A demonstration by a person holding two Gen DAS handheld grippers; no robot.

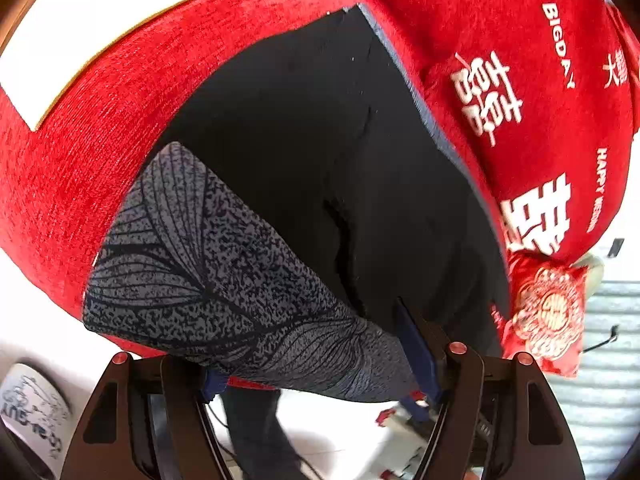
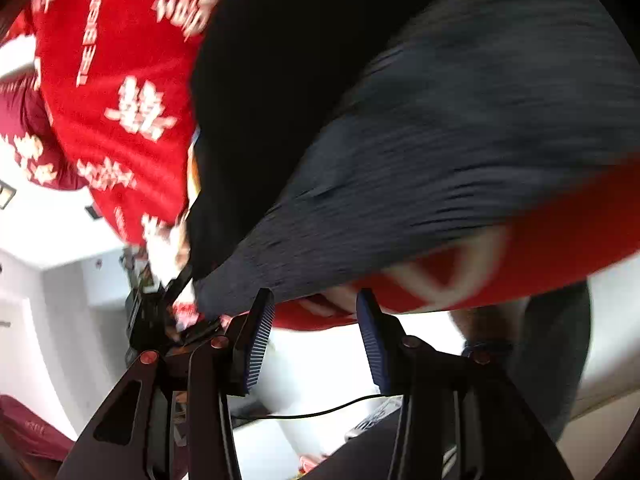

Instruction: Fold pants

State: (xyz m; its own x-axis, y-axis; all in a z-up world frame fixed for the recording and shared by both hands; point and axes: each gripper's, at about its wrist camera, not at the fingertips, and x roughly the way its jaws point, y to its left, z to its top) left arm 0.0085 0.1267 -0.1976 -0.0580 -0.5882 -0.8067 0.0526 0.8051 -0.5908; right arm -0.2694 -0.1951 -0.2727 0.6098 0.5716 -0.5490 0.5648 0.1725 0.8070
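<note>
Mid-fold: left gripper [image 1: 320,364] pinching the grey patterned end of the pants [image 1: 224,264] on the red blanket [image 1: 80,160], right gripper [image 2: 316,336] spread and empty, probably needs a fresh grab next

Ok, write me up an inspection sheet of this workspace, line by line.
Surface: red bedspread with white lettering.
Job's things: black pants lie flat on it, and their grey leaf-patterned end reaches the near edge.
Clutter: red embroidered pouch at the bedspread's edge.
Grippers: left tool appears closed on the grey end. Right tool is open with nothing between its pads, in front of the bedspread's edge; this view is blurred.
Cables: thin black cable on the floor below the right tool.
Surroundings: white floor, white printed shoe, grey striped mat.
</note>
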